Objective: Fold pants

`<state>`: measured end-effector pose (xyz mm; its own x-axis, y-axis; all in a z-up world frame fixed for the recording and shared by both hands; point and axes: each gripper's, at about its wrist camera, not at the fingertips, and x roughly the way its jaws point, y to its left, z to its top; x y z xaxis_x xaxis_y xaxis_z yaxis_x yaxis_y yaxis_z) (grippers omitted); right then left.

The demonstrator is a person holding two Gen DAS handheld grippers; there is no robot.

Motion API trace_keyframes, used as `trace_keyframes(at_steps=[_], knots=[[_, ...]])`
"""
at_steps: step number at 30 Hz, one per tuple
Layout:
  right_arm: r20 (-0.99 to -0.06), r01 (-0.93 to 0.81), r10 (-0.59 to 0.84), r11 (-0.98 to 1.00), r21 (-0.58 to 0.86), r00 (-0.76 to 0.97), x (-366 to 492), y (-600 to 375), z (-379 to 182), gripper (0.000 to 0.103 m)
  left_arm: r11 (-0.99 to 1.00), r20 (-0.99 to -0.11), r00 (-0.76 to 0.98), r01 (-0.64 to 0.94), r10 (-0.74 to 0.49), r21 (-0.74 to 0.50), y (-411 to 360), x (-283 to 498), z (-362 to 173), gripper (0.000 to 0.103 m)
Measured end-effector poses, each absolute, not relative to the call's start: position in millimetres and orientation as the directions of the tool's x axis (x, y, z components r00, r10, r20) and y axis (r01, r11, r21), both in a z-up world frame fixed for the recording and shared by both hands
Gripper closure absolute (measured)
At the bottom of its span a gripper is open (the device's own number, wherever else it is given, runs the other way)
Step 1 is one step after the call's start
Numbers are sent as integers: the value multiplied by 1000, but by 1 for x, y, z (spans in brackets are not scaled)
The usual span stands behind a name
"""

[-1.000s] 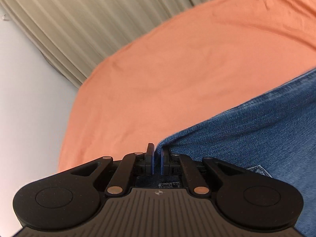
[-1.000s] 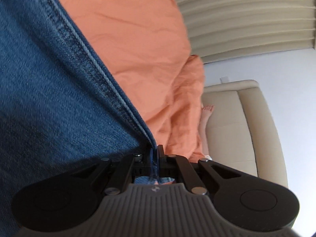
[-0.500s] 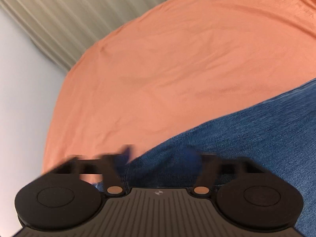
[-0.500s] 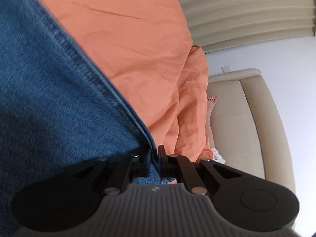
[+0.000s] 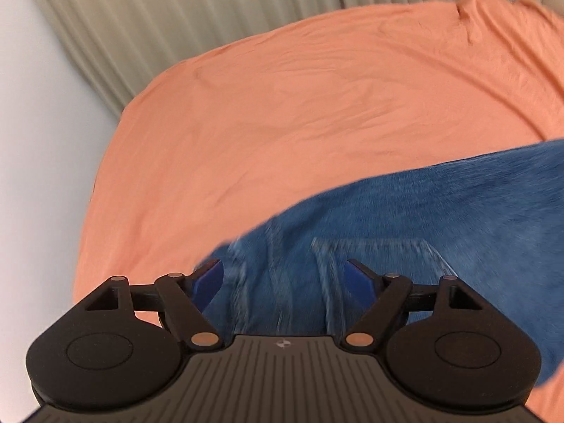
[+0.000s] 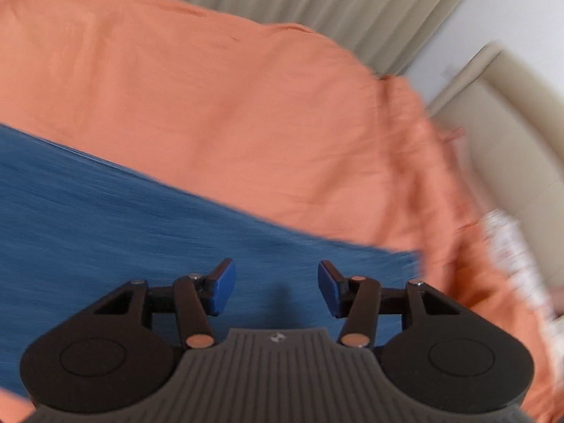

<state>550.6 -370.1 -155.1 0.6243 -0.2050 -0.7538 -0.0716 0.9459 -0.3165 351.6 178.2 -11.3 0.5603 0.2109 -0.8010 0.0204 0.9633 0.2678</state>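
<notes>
Blue denim pants (image 5: 440, 211) lie flat on an orange sheet (image 5: 299, 105). In the left wrist view a stitched pocket (image 5: 373, 257) shows below my left gripper (image 5: 283, 280), which hangs open above the cloth with nothing between its blue pads. The right wrist view shows the same pants (image 6: 141, 218) spread to the left, their end near the sheet's (image 6: 211, 88) right side. My right gripper (image 6: 276, 290) hovers over the denim with its jaws opening and nothing pinched between them. Both views are motion-blurred.
Pale pleated curtains (image 5: 176, 10) hang behind the bed. A white wall (image 5: 38, 141) is at the left. A beige upholstered seat (image 6: 500, 134) stands at the right of the bed, with a blurred white cloth (image 6: 511, 246) beside the sheet's hanging edge.
Both grippers were shut on the edge of the pants; both have let go, opened and lifted away. The right gripper's view has rolled, and the denim now lies flat below.
</notes>
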Motion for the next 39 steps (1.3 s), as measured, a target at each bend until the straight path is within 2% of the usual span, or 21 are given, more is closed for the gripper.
trace_keyframes(at_steps=[4,6,9,12,18,24,28,32,36,38,39], knots=[[-810,-106,3,992,-74,587,511,-322,-147,55,988,-819,553,-54,150,145,214,311,2,12],[-814,-130,100,991,31,572,490,-295,-146,55,992,-828,552,-121,99,38,235,291,2,12],[-805,-198,213,973,121,553,455,-249,-153,55,968,-830,558,-213,10,-131,264,270,-7,15],[-790,-239,307,949,208,532,423,-209,-164,55,945,-811,584,-255,-18,-204,279,256,-24,16],[-759,-328,416,902,279,500,366,-136,-190,56,787,-733,668,-384,-124,-482,321,240,-72,16],[-746,-426,412,884,191,522,356,-71,-208,56,627,-679,702,-434,-214,-647,339,257,-115,16],[-733,-470,335,882,24,592,370,-44,-213,56,621,-677,702,-436,-218,-652,342,275,-128,16],[-684,-516,370,857,-11,629,376,-41,-199,53,610,-664,715,-431,-220,-665,348,292,-139,16],[-716,-570,371,821,-46,592,379,-38,-210,53,601,-644,734,-422,-213,-679,351,303,-147,17],[-723,-585,363,808,-70,588,377,-34,-219,60,610,-653,730,-428,-201,-667,349,309,-148,26],[-717,-590,361,803,-86,597,375,-33,-220,64,619,-661,725,-432,-195,-656,348,312,-147,41]])
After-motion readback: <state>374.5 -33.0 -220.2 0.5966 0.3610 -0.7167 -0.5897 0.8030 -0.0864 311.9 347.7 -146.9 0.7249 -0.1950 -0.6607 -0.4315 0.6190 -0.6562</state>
